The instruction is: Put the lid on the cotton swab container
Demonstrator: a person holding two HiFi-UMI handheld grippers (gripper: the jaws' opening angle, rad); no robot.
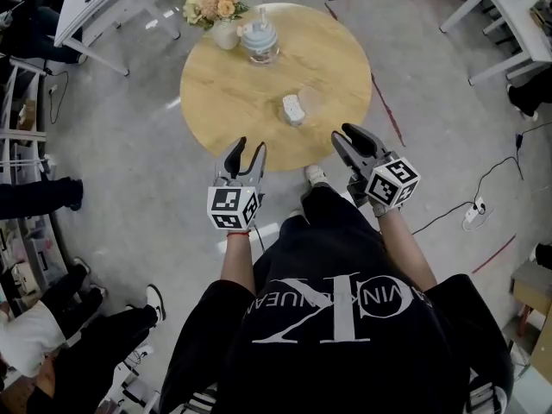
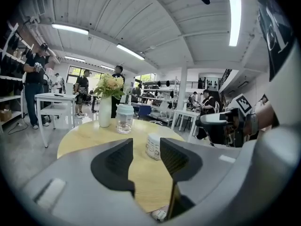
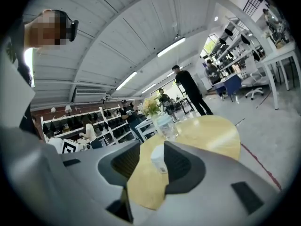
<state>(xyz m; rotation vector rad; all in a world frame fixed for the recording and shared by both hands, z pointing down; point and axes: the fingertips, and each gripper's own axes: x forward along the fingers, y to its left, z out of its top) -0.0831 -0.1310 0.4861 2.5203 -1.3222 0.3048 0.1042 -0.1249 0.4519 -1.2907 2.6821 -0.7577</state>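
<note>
There is one round, light wooden table (image 1: 233, 84). Four things sit on it.

One is a small white cotton swab container (image 1: 294, 109). It is near the middle of the table, a bit toward the person. It stands up straight, with its top facing up, and it looks short, so its long way is hard to tell. Just beside it, on its right in the head view, is one see-through lid (image 1: 314, 100). The lid is faint and I cannot tell which way up it lies.

At the far edge of the table there is one glass jar with a pale blue top (image 1: 260, 41). Next to the jar is one white vase of yellow and peach flowers (image 1: 224, 31).

There are two grippers, and each has one cube with black and white squares. The left gripper (image 1: 250, 147) and the right gripper (image 1: 342, 134) are both at the near edge of the table and point toward the container. The jaws of both grippers are apart and hold nothing. The white container shows through each gap, but it is well away from the jaws.

Some white tables (image 1: 95, 3) stand around the room.
</note>
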